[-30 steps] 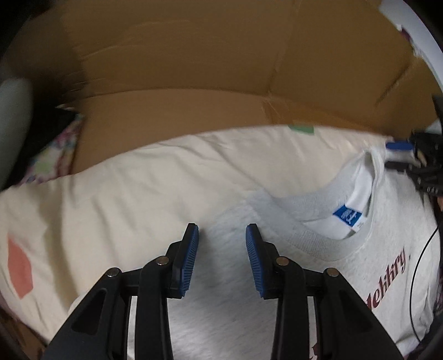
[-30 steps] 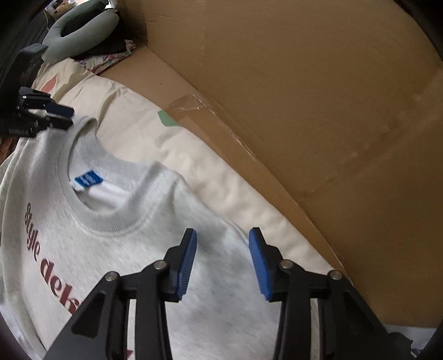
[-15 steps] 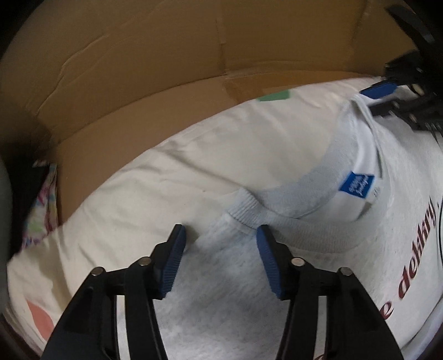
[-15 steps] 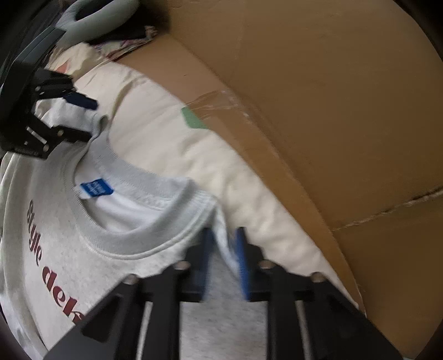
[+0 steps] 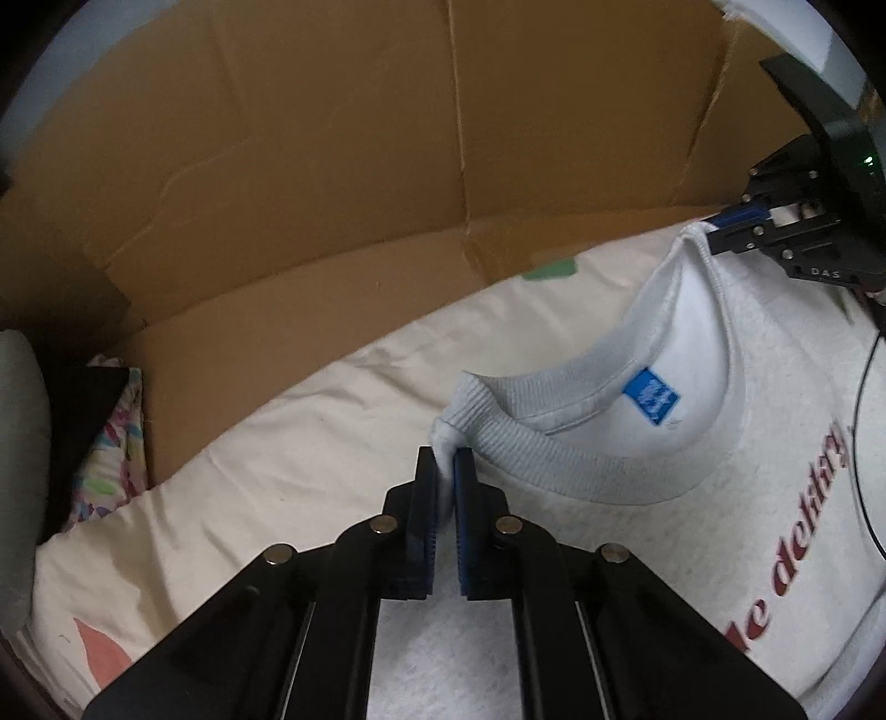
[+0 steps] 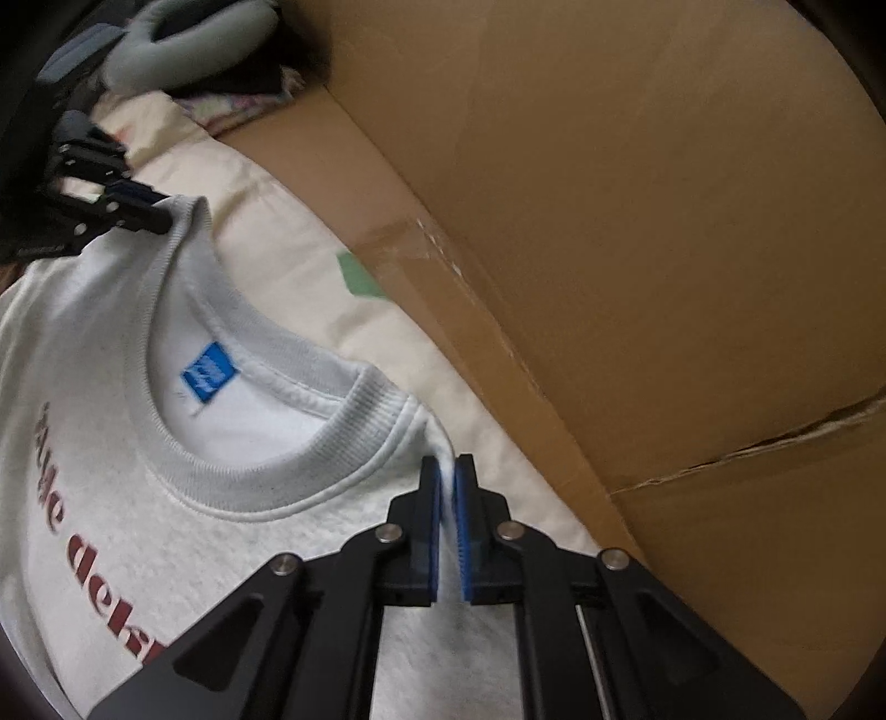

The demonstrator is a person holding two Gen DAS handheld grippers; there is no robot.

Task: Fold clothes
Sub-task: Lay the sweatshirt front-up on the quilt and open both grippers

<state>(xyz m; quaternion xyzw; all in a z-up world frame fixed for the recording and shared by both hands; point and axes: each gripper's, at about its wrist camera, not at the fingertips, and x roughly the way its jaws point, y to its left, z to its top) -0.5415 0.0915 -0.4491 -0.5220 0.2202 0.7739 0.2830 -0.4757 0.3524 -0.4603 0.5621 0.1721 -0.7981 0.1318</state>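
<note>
A light grey sweatshirt [image 5: 637,554] with dark red lettering and a blue neck label [image 5: 650,396] lies face up on a cream sheet [image 5: 288,459]. My left gripper [image 5: 444,462] is shut on the sweatshirt's shoulder fabric beside the ribbed collar [image 5: 554,443]. My right gripper [image 6: 447,468] is shut on the other shoulder next to the collar [image 6: 288,476]. Each gripper shows in the other's view: the right [image 5: 736,221] and the left [image 6: 144,210], each pinching a collar corner.
A tall brown cardboard wall [image 5: 387,166] stands close behind the sheet, also in the right wrist view [image 6: 637,221]. A grey-green cushion [image 6: 188,39] and patterned cloth [image 5: 111,443] lie at the sheet's far end. A black cable [image 5: 858,443] runs over the sweatshirt.
Both grippers moved forward to the collar and closed on the shoulder fabric, the right one first, then the left. The collar corners are now lifted slightly.
</note>
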